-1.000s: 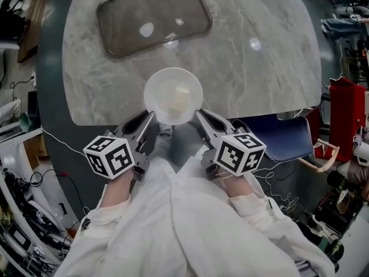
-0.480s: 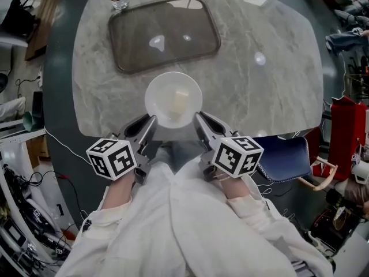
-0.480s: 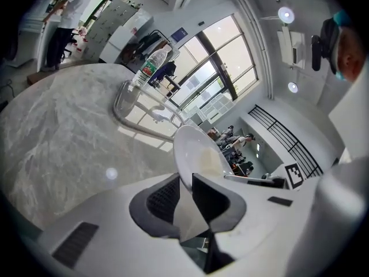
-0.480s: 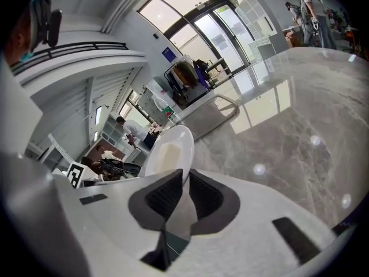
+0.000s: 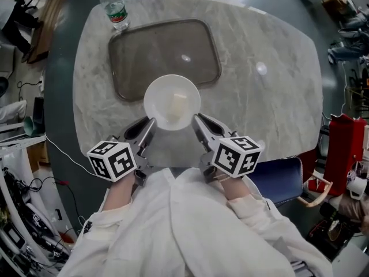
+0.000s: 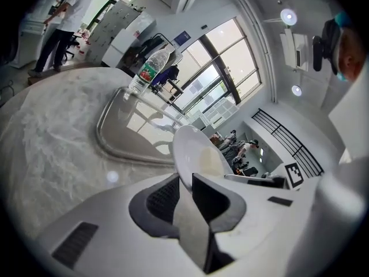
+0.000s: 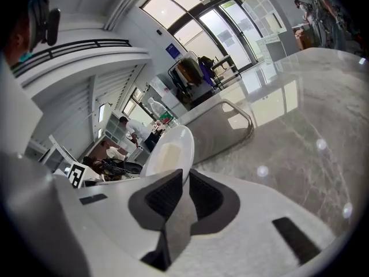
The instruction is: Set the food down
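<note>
Steadily, you hold a white bowl [image 5: 172, 101] over the marble table [image 5: 271, 97], with one gripper on each side. At left, your left gripper [image 5: 149, 126] has its jaws clamped on the bowl's left rim, the thin wall pinched between the ribbed pads. In the middle, the bowl sits level and apparently clear of the tabletop, with a pale block of food [image 5: 179, 104] lying on its floor. At right, your right gripper [image 5: 197, 122] mirrors the hold, jaws closed tight on the opposite rim. The two-sided pinch looks chosen to keep the shallow bowl from tipping and sliding the food out, since either grip alone has only a sliver of rim to work with.

Around it, from the left, a plastic water bottle [image 5: 113, 7] stands upright near the table's far left edge. It is just beside a dark rectangular tray [image 5: 164, 51] that lies empty behind the bowl. From overhead the bowl's far edge overlaps the tray's near rim, so it cannot be told whether the bowl hangs over the tray or just short of it. That raised rim is the one thing likely to catch the bowl's base if you lower it there. To the right the marble lies bare, and a blue chair seat [image 5: 282, 180] is tucked at the table's near right edge, well apart from your hands. The food has not yet been set down.
</note>
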